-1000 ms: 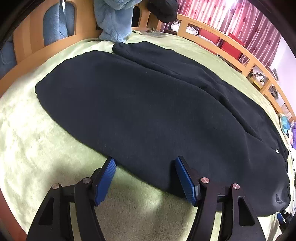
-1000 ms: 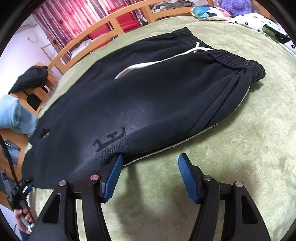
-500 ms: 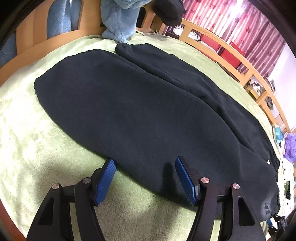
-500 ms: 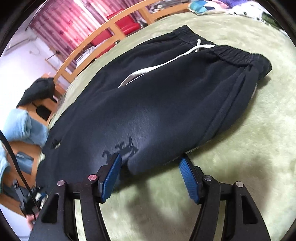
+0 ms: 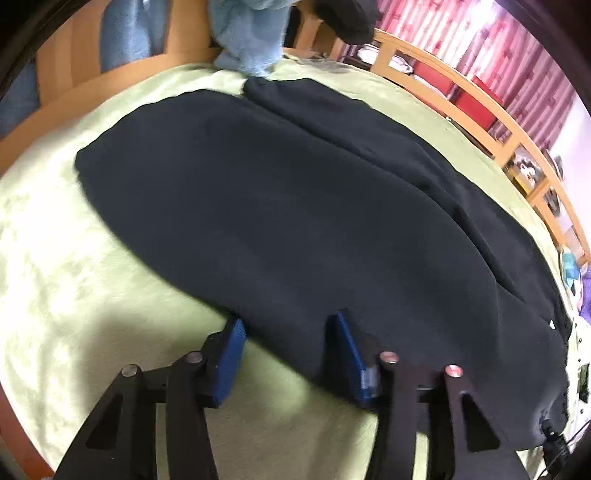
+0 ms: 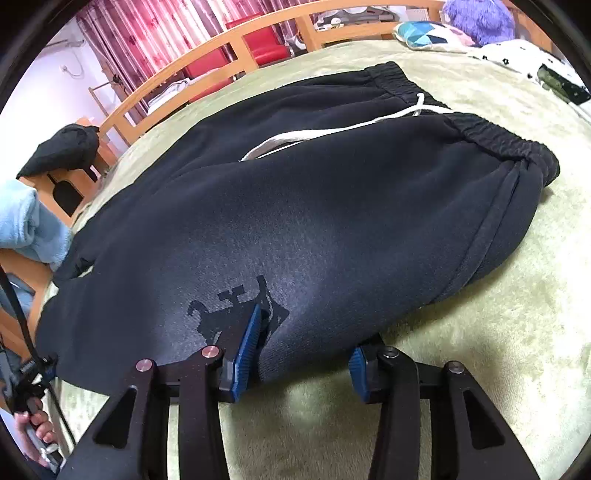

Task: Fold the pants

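Black sweatpants (image 5: 295,206) lie flat on a green blanket (image 5: 55,295), legs side by side. In the right wrist view the pants (image 6: 332,221) show the elastic waistband (image 6: 498,140), a white drawstring (image 6: 332,131) and a dark printed logo (image 6: 236,306). My left gripper (image 5: 288,328) is open, its blue pads astride the near edge of a pant leg. My right gripper (image 6: 306,336) is open, its pads around the near edge of the hip part, beside the logo.
A wooden bed rail (image 5: 480,122) runs along the far side. A light blue garment (image 5: 251,33) and a black item (image 5: 347,18) hang at the foot end. Pillows and a purple plush (image 6: 480,18) lie beyond the waistband. Red curtains hang behind.
Both grippers have moved forward onto the pants' near edge; the fabric now lies between their pads. The left jaws have narrowed a little.
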### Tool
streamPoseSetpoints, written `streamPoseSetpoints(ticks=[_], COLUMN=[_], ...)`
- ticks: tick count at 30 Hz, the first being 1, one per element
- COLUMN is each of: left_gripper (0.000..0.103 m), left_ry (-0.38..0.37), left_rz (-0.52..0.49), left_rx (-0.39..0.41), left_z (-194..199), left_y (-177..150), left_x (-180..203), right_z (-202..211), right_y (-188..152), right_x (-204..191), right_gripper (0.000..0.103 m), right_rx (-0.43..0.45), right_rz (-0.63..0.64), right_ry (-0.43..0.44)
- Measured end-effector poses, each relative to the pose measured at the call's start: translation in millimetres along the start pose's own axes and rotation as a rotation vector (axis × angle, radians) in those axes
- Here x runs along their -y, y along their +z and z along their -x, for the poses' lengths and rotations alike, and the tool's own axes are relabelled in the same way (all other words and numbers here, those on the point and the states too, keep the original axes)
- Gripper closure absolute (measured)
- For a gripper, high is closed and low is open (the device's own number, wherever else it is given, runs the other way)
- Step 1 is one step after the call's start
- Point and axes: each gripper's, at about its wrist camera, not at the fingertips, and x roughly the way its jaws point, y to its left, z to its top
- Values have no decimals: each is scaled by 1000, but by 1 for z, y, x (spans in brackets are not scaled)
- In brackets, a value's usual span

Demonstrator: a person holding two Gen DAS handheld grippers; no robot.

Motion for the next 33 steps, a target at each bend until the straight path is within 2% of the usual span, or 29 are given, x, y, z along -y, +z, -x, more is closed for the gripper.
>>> streamPoseSetpoints(ticks=[3,6,8,9,11,16,23,27,33], left_gripper=[57,58,74,84,90,91,91,91,92], left_ry=[-61,-54,-33,-23,-36,-116,-164,-156,-167], left_rz=[122,107,77,67,64,64,-27,-64,-62], left_rx=[2,2,7,13,16,66,161,197,201], left_z=[-2,-12,-18,-20,-16,19,52,52,29], left_y=[4,16,20,23,27,46,105,130,170], left_x=[-19,-12,-3,0,1,3,52,78,111], right_z=[-1,-4,-4,-4,-1,22,48,49,25], right_y=[1,2,3,2,2,17,78,113,157], right_x=[0,-1,-2,-2,0,-1,-29,-48,-60], right_gripper=[59,61,69,77,83,87,88,88,90], right_rx=[-6,-2,6,11,26,80,156,197,212], right_rz=[-5,3,12,13,3,-46,11,86,100], right_ry=[9,9,16,27,62,132,165,147,158])
